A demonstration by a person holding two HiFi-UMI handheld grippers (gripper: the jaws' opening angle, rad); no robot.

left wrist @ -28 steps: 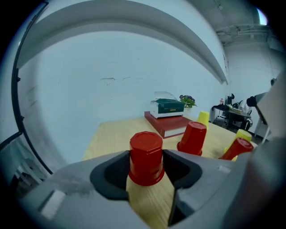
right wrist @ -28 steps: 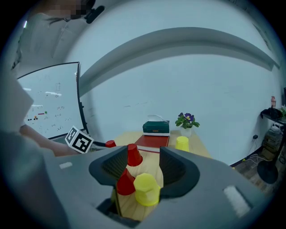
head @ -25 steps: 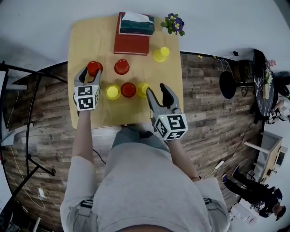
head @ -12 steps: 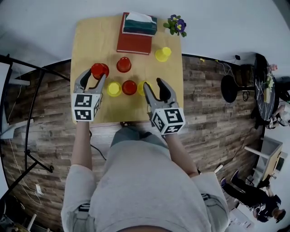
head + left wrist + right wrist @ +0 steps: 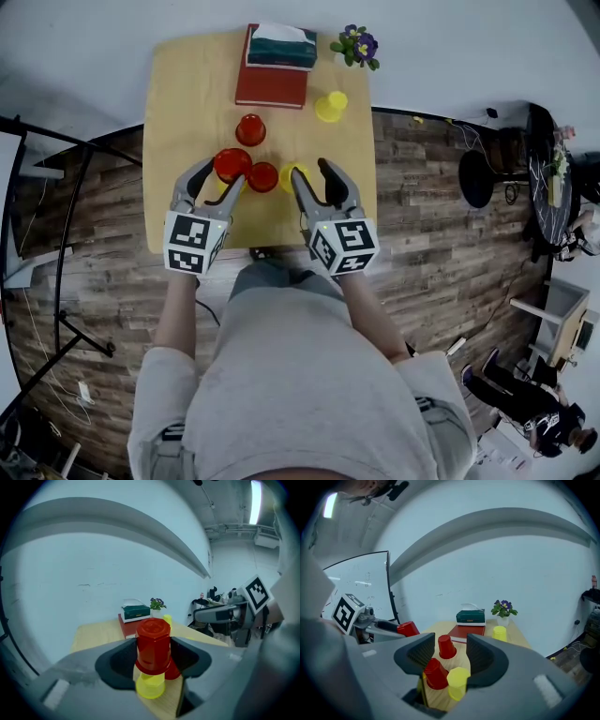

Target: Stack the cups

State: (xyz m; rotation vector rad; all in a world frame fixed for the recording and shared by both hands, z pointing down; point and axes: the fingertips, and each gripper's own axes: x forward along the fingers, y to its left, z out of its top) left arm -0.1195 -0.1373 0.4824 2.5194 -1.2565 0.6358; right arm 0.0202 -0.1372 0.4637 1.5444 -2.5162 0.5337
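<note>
Head view steeply down over table, gripper views low, close, facing wall, all sharing that table

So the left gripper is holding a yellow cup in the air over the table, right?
Not quite. The left gripper holds a red cup, not a yellow one. The left gripper view shows it between the jaws, in the air over the table. A yellow cup stands beneath it.
</note>
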